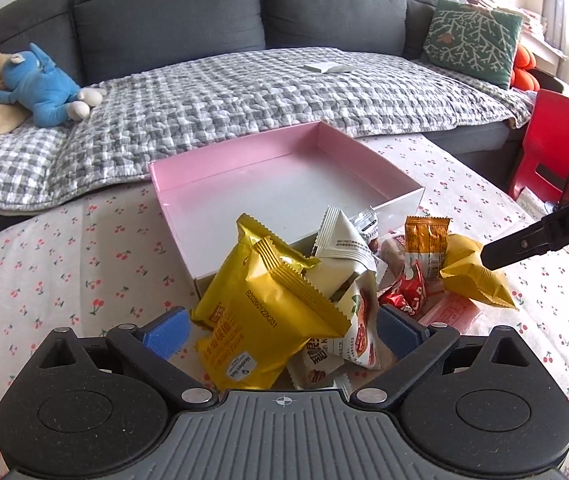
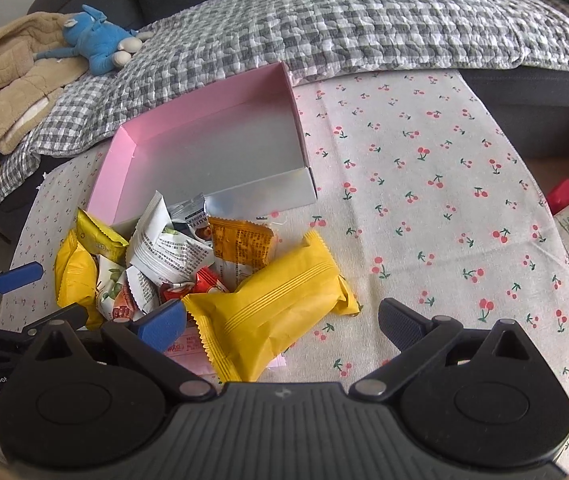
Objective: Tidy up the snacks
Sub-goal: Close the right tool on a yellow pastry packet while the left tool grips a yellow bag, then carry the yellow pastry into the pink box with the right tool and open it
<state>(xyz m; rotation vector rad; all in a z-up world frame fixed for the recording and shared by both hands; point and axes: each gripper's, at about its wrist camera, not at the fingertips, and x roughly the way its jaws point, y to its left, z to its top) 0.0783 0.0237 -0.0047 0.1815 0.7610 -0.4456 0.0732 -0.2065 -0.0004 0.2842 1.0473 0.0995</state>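
Nearest the left wrist camera, the left gripper hangs over the near end of the snack pile with its jaws spread wide; a gold waffle packet and a white peanut packet lie between the blue pads, and from this view I cannot say for certain that the pads are clear of them, though neither wrapper looks squeezed. On the right, the right gripper is likewise spread, with a big yellow packet lying between its fingers, unpinched as far as the wrist view shows.

All the snacks sit in one heap on the cherry-print counter, against the near wall of the pink box, which stands toward the counter's far edge beside the sofa. An orange packet, a red wrapper and a pale pink packet lie in the middle of the heap. Nothing is in the box yet.

By my judgement the sorting is just starting: both grippers are lining up for a first pick. Next, each needs to close on a single packet, not two overlapping ones, then lift it over the near wall and set it down flat inside the box
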